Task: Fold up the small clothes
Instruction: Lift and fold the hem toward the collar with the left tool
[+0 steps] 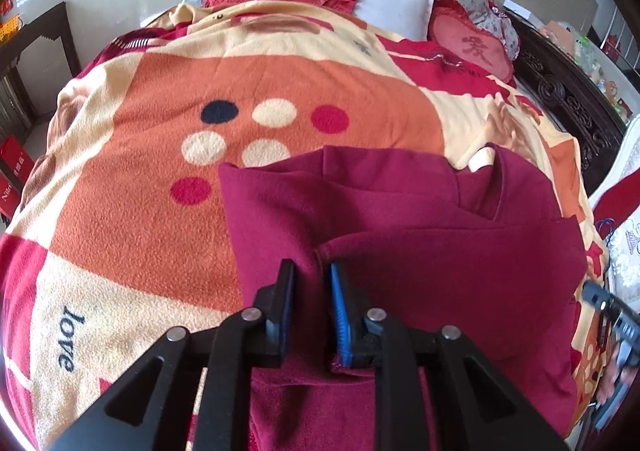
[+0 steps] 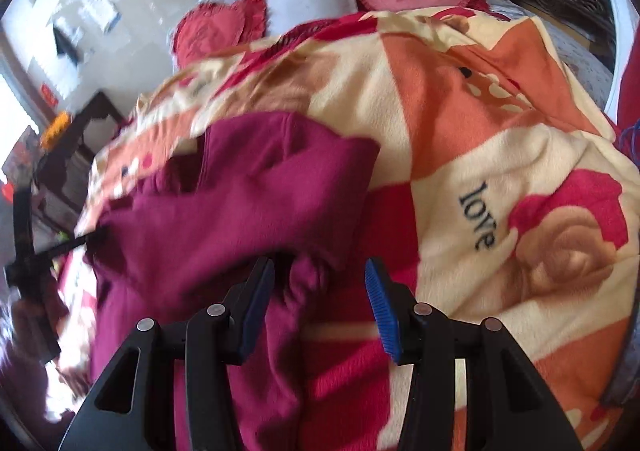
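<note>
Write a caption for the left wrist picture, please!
Left gripper pinches a fold of the maroon garment lying on a colourful blanket marked "love".

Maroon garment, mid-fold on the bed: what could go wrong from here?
1. The left gripper pinches only a narrow ridge of the maroon garment; it may slip out when lifted.
2. The right gripper stands open over a bunched cuff; its right jaw sits over the fleece blanket and could catch that too.
3. The garment already lies in uneven layers, so creases may get folded in.
</note>
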The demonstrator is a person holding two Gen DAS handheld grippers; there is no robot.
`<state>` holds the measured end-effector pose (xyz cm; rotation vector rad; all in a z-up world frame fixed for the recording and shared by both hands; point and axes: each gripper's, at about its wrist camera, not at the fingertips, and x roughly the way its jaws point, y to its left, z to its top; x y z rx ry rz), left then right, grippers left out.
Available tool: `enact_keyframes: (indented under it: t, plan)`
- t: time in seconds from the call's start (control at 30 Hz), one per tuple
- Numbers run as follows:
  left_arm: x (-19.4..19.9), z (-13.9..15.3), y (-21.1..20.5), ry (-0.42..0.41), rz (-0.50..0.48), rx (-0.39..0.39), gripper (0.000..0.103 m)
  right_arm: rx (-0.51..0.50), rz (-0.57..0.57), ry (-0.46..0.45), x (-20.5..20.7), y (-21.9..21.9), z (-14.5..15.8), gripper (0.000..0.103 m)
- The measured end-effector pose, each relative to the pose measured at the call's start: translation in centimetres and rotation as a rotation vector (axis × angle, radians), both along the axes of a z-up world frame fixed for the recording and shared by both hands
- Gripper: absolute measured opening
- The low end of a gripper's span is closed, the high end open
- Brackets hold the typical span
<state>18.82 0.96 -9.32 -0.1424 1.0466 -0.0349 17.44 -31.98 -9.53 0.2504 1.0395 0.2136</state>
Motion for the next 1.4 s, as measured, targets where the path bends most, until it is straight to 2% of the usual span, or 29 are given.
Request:
enact_keyframes:
  t: [0.07,0.1,0.13,0.17,0.2,0.27,0.37,0.43,0.5,0.6,0.63,0.7,0.73,0.8,0.87,1.0,1.07,1.17,1.27,1.4]
  plan:
    - [0.0,-0.2,0.1,0.007,0.011,-0.004,0.021,-0.053,0.030,-0.001,-0.1,1.4,-0.6,0.031]
    - [0.1,-0.2,0.1,0.007,0.015,-0.003,0.025,-0.074,0.032,-0.010,0.1,2.0,-0.9,0.027]
    - [0.0,-0.1,0.0,0.004,0.018,-0.003,0.027,-0.091,0.024,-0.013,0.5,2.5,-1.3,0.023]
    - [0.0,-0.1,0.0,0.003,0.019,-0.002,0.030,-0.105,0.004,-0.009,1.1,2.9,-1.8,0.009]
    - [0.0,-0.1,-0.1,0.002,0.020,0.003,0.032,-0.108,-0.029,-0.009,1.7,2.9,-2.1,0.003]
    - [-0.1,-0.3,-0.3,0.008,0.016,0.028,0.032,-0.068,-0.079,-0.019,1.9,2.3,-2.3,0.000]
    - [-0.2,-0.5,-0.3,0.006,0.011,0.048,0.034,-0.008,-0.126,-0.075,-0.5,0.6,-0.5,0.000]
    - [-0.1,-0.9,-0.2,0.014,0.009,0.032,0.039,-0.012,-0.141,-0.117,-2.8,-0.9,0.5,0.000]
    - [-0.1,-1.1,-0.4,0.013,0.009,0.021,0.047,-0.014,-0.161,-0.057,-4.0,-2.2,-0.4,0.000]
    - [-0.4,-0.9,-0.8,0.009,0.000,0.044,0.048,-0.018,-0.160,0.023,-4.7,-2.9,-1.6,0.000]
    - [-0.6,-0.6,-0.9,0.007,-0.007,0.047,0.048,-0.016,-0.174,0.034,-4.7,-3.1,-1.4,0.002]
    - [-1.2,0.3,-0.6,-0.005,-0.010,0.055,0.052,0.005,-0.197,0.023,-4.7,-3.7,-0.6,0.012]
    - [-1.5,0.9,-0.3,-0.023,-0.004,0.063,0.054,0.033,-0.206,0.005,-4.6,-4.0,0.2,0.013]
    - [-1.9,1.9,0.1,-0.064,0.018,0.073,0.066,0.060,-0.210,-0.017,-4.0,-3.9,1.2,0.019]
    - [-2.0,2.8,0.4,-0.099,0.036,0.069,0.070,0.062,-0.195,-0.039,-3.0,-3.3,1.9,0.020]
    - [-1.8,3.3,0.1,-0.106,0.011,0.077,0.070,0.033,-0.144,-0.016,-1.6,-2.5,3.0,0.020]
    - [-1.6,2.9,-0.3,-0.098,-0.025,0.060,0.070,-0.036,-0.083,0.006,-2.0,-2.5,3.6,0.020]
    - [-1.2,1.9,-1.0,-0.070,-0.062,0.028,0.070,-0.102,-0.082,0.007,-3.3,-3.6,4.2,0.021]
    - [-0.6,0.7,-1.9,-0.044,-0.084,0.007,0.070,-0.071,-0.136,0.010,-4.1,-5.2,4.0,0.023]
    - [0.5,-0.1,-2.9,-0.052,-0.110,0.035,0.063,0.005,-0.157,0.009,-4.1,-5.2,3.3,0.023]
